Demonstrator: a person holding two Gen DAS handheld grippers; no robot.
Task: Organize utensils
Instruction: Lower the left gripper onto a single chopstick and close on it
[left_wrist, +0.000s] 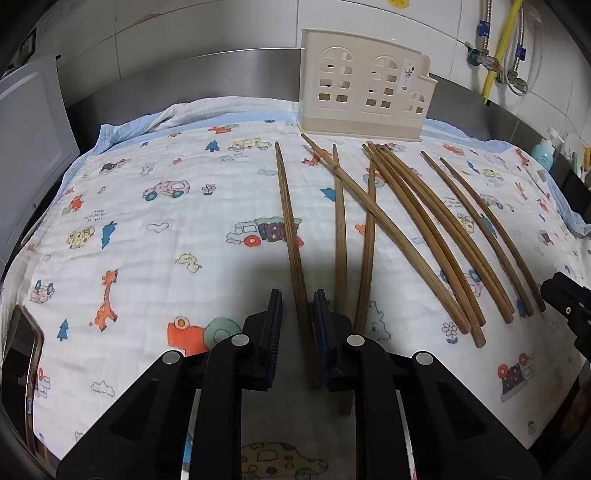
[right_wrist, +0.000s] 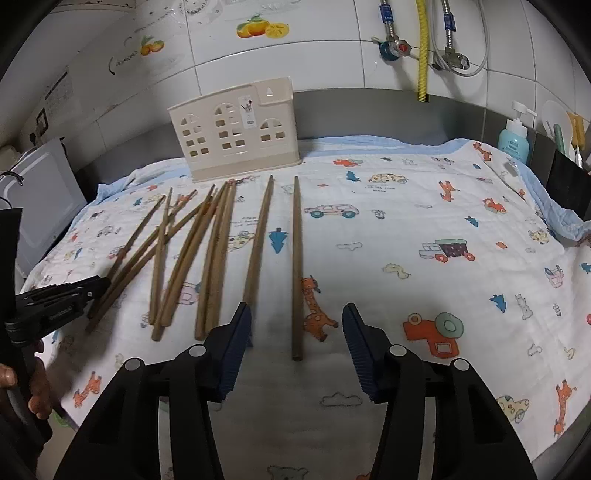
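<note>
Chopstick (left_wrist: 291, 236) (narrow tip toward holder (left_wrist: 364, 86)) lies lengthwise between left fingers (left_wrist: 275, 321).

L wrist cam: low over the cloth (left_wrist: 147, 229), close, looks fwd along its fingers toward the holder (left_wrist: 364, 88) at the back wall.
R wrist cam: same heading, low, sits further right.
Shared: chopsticks (left_wrist: 406, 229) (right_wrist: 207, 251), holder (right_wrist: 236, 133), cloth (right_wrist: 406, 240), wall pipes. Each cam catches the other gripper at frame edge.
</note>
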